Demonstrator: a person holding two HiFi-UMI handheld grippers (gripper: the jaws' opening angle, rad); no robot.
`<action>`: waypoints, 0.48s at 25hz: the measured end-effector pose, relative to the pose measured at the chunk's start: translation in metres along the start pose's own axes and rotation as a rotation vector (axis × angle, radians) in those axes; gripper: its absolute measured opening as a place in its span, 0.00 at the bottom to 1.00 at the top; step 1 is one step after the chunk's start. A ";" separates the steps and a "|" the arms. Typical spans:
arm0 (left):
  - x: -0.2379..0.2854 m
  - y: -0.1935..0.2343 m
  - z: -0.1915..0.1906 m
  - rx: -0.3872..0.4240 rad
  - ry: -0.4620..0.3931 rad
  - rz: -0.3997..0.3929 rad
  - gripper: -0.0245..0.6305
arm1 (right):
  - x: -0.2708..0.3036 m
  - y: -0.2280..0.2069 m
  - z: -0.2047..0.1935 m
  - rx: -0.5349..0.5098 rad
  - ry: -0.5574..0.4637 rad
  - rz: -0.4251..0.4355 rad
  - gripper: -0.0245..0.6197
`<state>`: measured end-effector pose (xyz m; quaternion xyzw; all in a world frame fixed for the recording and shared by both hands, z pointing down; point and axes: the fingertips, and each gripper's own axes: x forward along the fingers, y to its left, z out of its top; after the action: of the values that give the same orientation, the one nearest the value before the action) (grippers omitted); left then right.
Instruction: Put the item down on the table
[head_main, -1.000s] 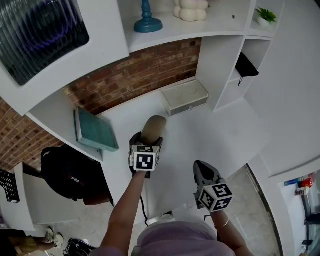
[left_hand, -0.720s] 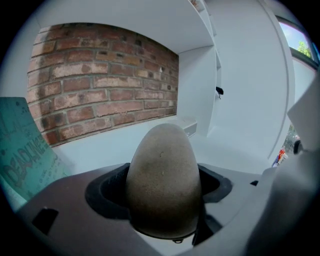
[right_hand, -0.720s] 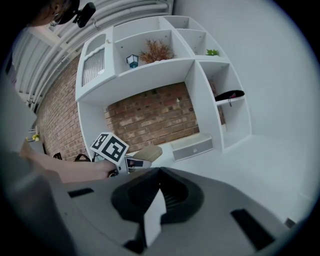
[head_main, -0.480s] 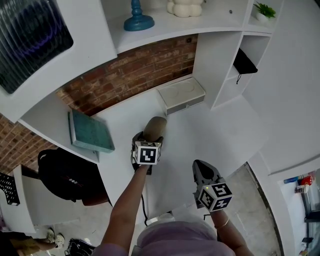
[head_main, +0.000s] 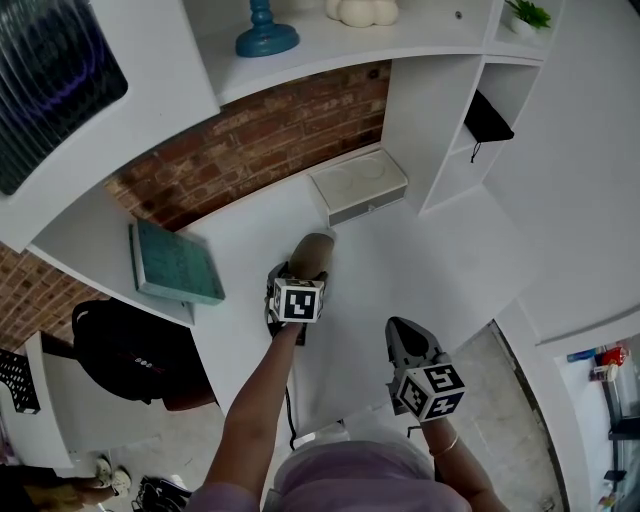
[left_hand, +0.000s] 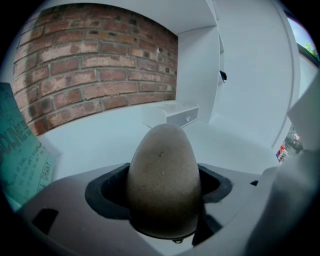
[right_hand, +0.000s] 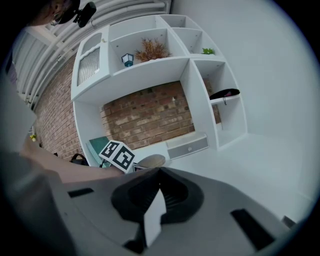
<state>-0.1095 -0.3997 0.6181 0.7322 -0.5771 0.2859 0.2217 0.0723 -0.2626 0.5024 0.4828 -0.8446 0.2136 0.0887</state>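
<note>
The item is a brown-grey, egg-shaped stone (head_main: 311, 254) with a speckled surface. My left gripper (head_main: 305, 272) is shut on its wide end, and its narrow end points toward the brick wall over the white table (head_main: 420, 260). In the left gripper view the stone (left_hand: 163, 175) fills the middle, clamped between the dark pads of the left gripper (left_hand: 165, 202). I cannot tell whether it touches the table. My right gripper (head_main: 400, 332) hangs near the table's front edge, shut and empty; the right gripper (right_hand: 152, 212) shows its jaws together.
A small white drawer box (head_main: 358, 187) stands at the back of the table against the brick wall (head_main: 250, 135). A teal book (head_main: 172, 265) leans on the left ledge. A white shelf unit (head_main: 470, 130) rises at the right. A black bag (head_main: 130, 350) sits on the floor at the left.
My left gripper has shifted slightly forward over the table with the stone still in it. The right gripper has stayed where it was.
</note>
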 end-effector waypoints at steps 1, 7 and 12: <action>0.002 -0.001 -0.001 -0.003 0.003 -0.001 0.63 | 0.000 -0.001 0.000 0.000 0.001 0.000 0.04; 0.009 -0.004 -0.005 0.002 0.028 -0.003 0.63 | -0.001 -0.006 0.000 0.000 0.002 -0.007 0.04; 0.016 -0.005 -0.011 0.008 0.049 0.002 0.63 | -0.002 -0.010 0.000 0.002 0.002 -0.013 0.04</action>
<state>-0.1034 -0.4025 0.6375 0.7252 -0.5711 0.3061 0.2327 0.0819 -0.2657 0.5046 0.4883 -0.8411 0.2144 0.0903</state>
